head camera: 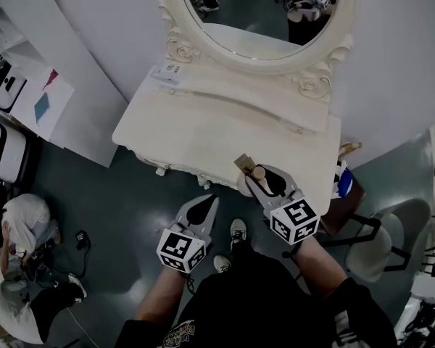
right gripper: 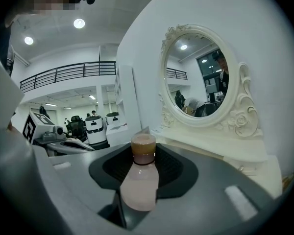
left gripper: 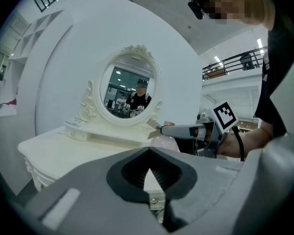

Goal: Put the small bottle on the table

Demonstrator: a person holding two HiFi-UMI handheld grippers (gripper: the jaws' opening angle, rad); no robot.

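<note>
Left tool: jaws closed tip to tip, nothing between them, held just off the tabletop front edge. Right tool: clamped on the small pink bottle, upright, brown cap up, over the tabletop's front right edge, mirror beyond
</note>
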